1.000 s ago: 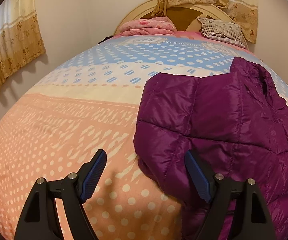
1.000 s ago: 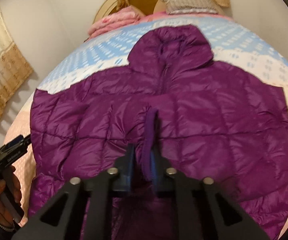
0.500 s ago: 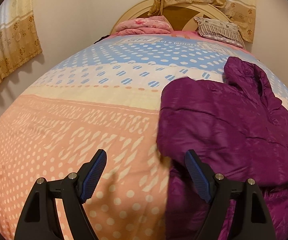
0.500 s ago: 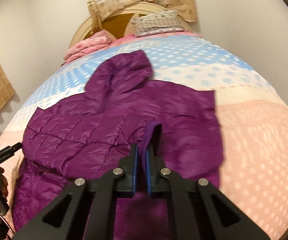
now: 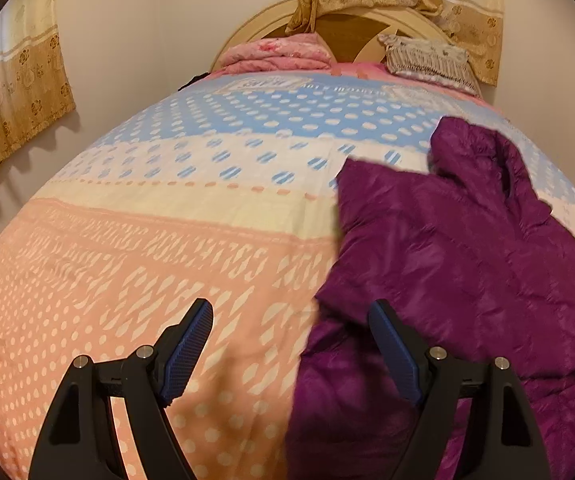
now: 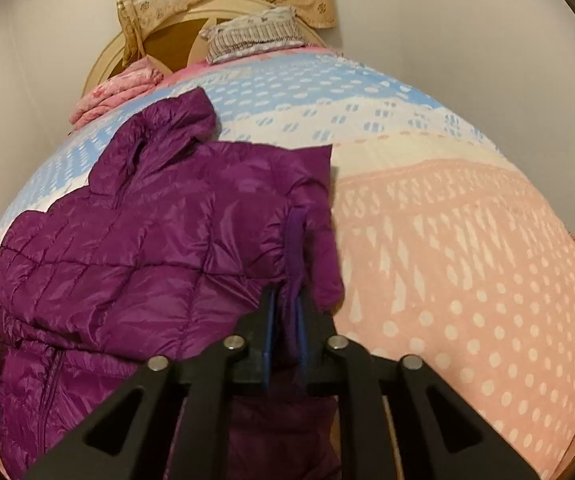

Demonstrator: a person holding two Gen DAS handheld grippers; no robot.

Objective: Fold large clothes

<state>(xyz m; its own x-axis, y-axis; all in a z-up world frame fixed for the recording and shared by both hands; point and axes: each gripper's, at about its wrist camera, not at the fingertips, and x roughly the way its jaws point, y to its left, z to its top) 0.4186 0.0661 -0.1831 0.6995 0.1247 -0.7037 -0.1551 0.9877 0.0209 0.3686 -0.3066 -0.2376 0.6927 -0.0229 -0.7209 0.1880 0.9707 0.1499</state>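
A purple quilted hooded jacket (image 6: 139,248) lies on the bed, hood toward the headboard. My right gripper (image 6: 285,312) is shut on the jacket's sleeve cuff (image 6: 297,240) and holds that sleeve folded in over the jacket's body. In the left wrist view the jacket (image 5: 459,264) lies at the right, one part folded over itself. My left gripper (image 5: 291,332) is open and empty above the bedspread, its right finger at the jacket's left edge.
The bed has a pink, cream and blue dotted bedspread (image 5: 147,264). A folded pink blanket (image 5: 283,54) and a striped pillow (image 5: 427,60) lie at the round headboard (image 5: 351,28). Curtains (image 5: 11,92) hang on the left wall. A wall runs close along the bed's right side.
My right gripper has carried the sleeve leftward over the jacket's body, so the jacket looks narrower. In the left wrist view the jacket has shifted to the right. The left gripper stayed open.
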